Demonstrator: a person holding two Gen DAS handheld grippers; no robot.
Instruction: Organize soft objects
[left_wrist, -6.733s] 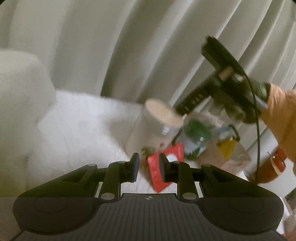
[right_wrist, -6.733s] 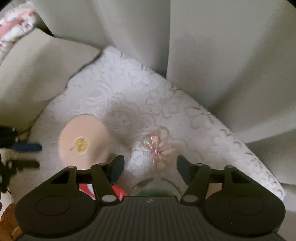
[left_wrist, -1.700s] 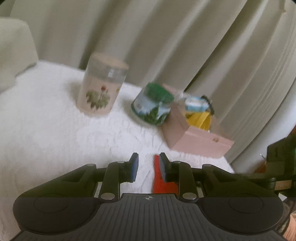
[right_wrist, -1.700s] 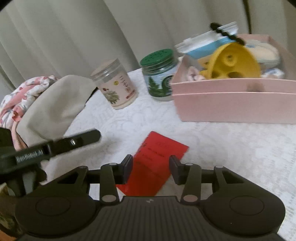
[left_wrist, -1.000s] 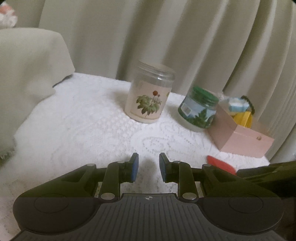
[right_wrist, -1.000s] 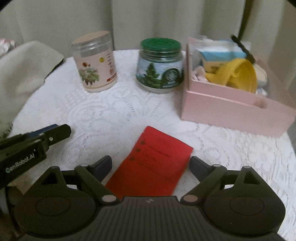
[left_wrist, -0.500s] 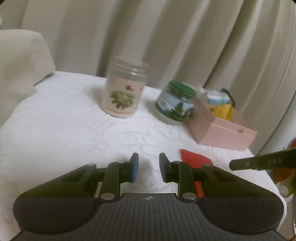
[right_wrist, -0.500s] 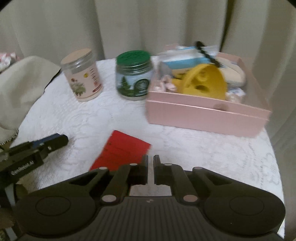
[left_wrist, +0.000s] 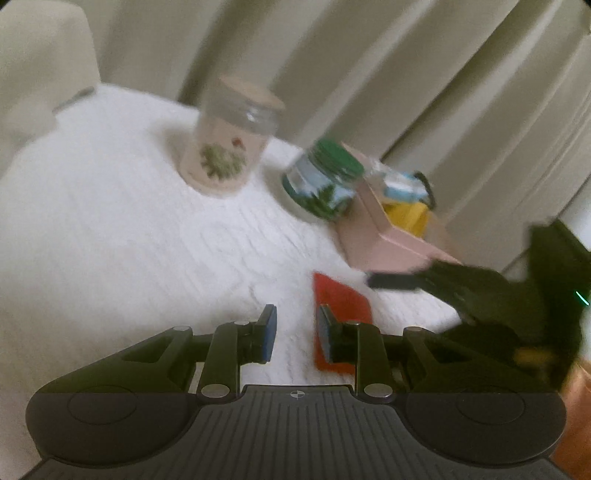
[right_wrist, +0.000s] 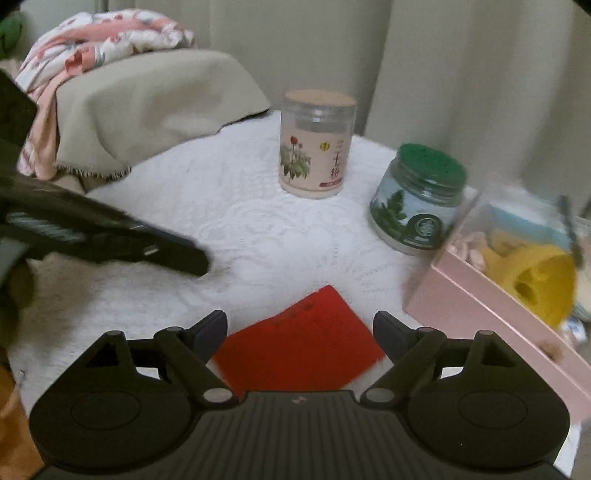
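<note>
My right gripper – jaws just reopened wide, nothing between them – hovers over the red packet flat near the table's front edge, long axis slanting toward the box, while my left gripper, narrowly parted and empty, sits farther off.

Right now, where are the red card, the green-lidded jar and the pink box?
red card (right_wrist: 301, 349), right wrist view, middle of its face
green-lidded jar (right_wrist: 417, 214), right wrist view, glass body
pink box (right_wrist: 480, 306), right wrist view, near side wall

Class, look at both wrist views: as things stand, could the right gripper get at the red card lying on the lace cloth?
Probably yes. The right gripper hangs open just above the red card, nothing lies between them, and the left gripper sits off to the side.
</note>
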